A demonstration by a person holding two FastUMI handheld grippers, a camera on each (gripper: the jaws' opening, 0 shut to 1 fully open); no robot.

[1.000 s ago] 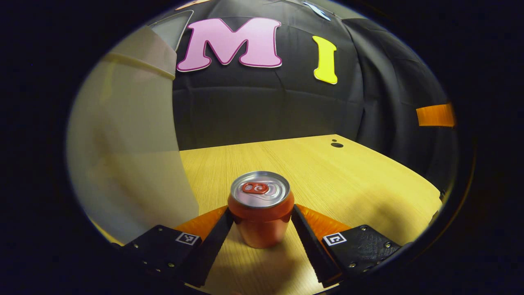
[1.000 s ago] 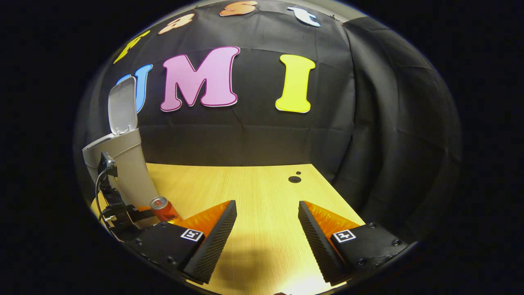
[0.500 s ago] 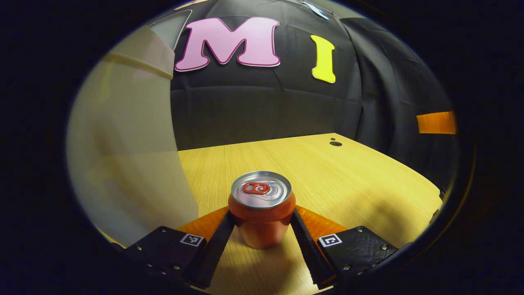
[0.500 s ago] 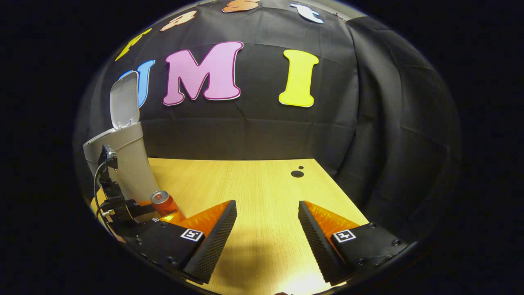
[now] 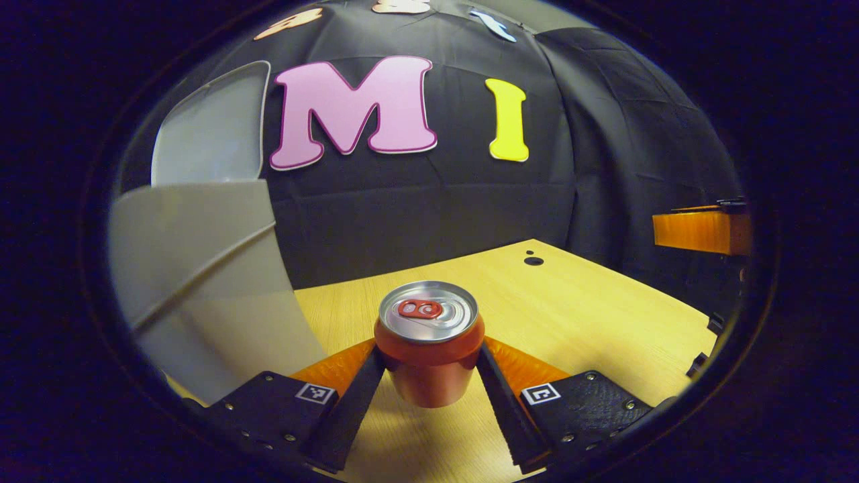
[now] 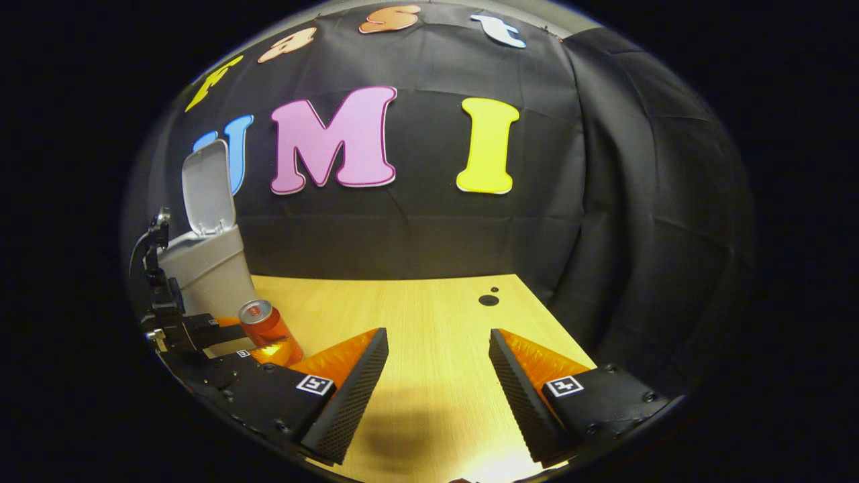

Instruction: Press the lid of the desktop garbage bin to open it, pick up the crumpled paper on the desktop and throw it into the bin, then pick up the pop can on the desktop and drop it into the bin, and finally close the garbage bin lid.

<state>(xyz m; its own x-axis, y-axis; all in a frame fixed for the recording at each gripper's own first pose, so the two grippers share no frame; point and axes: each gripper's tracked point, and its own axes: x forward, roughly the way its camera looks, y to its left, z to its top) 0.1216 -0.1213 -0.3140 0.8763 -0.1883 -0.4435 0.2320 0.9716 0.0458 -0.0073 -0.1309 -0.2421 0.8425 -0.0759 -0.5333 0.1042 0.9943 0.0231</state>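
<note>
Left tongs (image 5: 428,382) clenched on pop can (image 5: 429,349), both fingers pressing its sides; can upright, its base looks just clear of the tabletop (image 5: 570,315), contact hard to tell. Garbage bin (image 5: 201,282) just left of can, smooth grey plastic, lid (image 5: 208,137) up, left side cut off. Can top silver, round, red tab. Right tongs (image 6: 437,382) released, gaping over bare wood-grain tabletop; bin and can off to their left.

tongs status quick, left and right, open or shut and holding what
Left tongs: shut on the pop can, one finger on each side of it.
Right tongs: open, nothing between the fingers.
</note>
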